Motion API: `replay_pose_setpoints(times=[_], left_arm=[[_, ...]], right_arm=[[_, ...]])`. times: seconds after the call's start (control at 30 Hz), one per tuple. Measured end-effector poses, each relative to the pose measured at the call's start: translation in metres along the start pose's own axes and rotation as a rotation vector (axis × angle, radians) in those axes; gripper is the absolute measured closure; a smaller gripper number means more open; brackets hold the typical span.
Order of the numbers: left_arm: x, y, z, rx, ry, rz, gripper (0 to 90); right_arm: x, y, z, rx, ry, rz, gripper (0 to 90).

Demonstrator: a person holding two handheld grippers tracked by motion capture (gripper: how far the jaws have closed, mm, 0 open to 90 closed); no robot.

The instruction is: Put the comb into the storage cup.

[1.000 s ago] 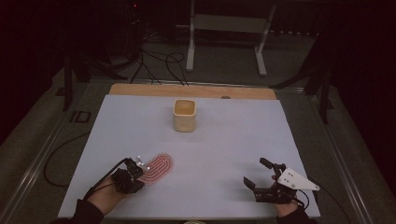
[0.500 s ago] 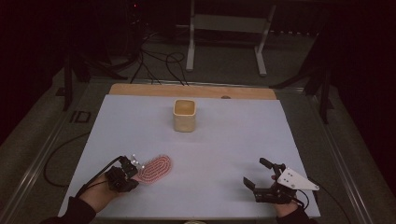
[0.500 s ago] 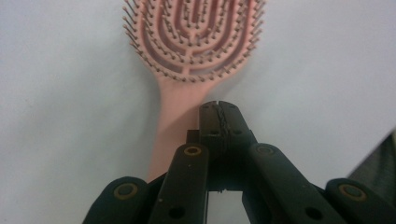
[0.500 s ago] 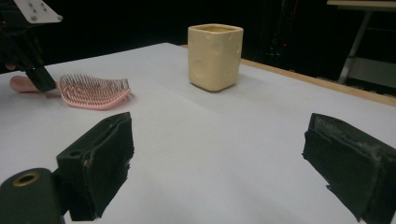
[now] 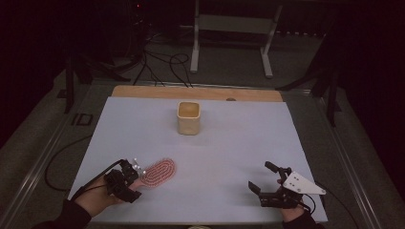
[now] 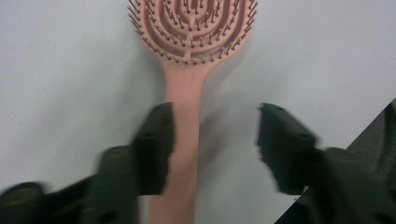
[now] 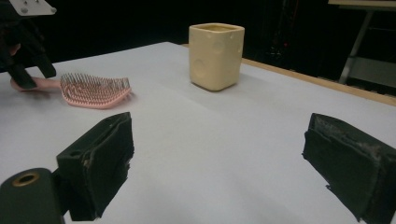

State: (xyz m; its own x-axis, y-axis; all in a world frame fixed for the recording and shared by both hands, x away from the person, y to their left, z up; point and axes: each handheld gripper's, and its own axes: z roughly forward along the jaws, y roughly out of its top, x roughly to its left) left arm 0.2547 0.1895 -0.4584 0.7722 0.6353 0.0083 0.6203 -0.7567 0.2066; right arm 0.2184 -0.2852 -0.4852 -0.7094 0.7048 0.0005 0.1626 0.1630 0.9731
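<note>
Hairbrush [image 5: 158, 172] lies bristles-up near the front left of the white table [image 5: 229, 143] in the high view, its handle at the left gripper [image 5: 130, 183]; the right gripper [image 5: 267, 183] rests front right, well apart.

Left gripper view: the jaws have just been opening and stand apart, the handle between them, beside one jaw.

Right gripper view: jaws wide, nothing between; a yellow cup [image 7: 215, 56] stands beyond.

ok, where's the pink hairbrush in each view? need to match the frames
High view: pink hairbrush lies lower left on the white table cover, handle at the left gripper.
Left gripper view: top centre, bristles up, handle running down between the open jaws.
Right gripper view: upper left, bristles up, handle toward the far gripper.
Shared landmark: the cream square cup shows in the high and right gripper views, beyond the brush.
</note>
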Motion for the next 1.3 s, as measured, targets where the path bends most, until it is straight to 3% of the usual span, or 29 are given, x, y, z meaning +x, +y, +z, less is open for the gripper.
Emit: replay_pose_setpoints(times=[0.13,0.23,0.27,0.53,0.9,1.13,1.3], left_arm=[[0.001,0.002,0.000,0.011,-0.005,-0.001,19.8],[0.004,0.003,0.000,0.013,-0.062,0.000,1.6],[0.004,0.003,-0.001,0.008,-0.065,0.004,0.3],[0.009,0.009,0.002,0.008,-0.092,0.060,0.2],[0.015,0.019,0.010,0.033,-0.095,0.119,0.2],[0.022,0.020,0.017,0.047,-0.095,0.116,0.4],[0.025,0.020,0.020,0.064,-0.092,0.113,7.1]], right_arm=[[0.000,0.000,0.000,0.000,-0.007,0.001,8.3],[-0.001,0.000,0.000,0.000,-0.009,0.003,8.3],[-0.001,0.000,0.000,0.002,-0.007,0.003,8.4],[0.000,0.000,0.000,0.000,-0.006,-0.002,8.3],[0.000,0.000,0.000,0.000,-0.006,0.004,8.3],[0.000,0.000,-0.001,-0.003,-0.006,0.001,8.3],[0.000,0.000,0.000,0.000,-0.005,0.001,8.4]])
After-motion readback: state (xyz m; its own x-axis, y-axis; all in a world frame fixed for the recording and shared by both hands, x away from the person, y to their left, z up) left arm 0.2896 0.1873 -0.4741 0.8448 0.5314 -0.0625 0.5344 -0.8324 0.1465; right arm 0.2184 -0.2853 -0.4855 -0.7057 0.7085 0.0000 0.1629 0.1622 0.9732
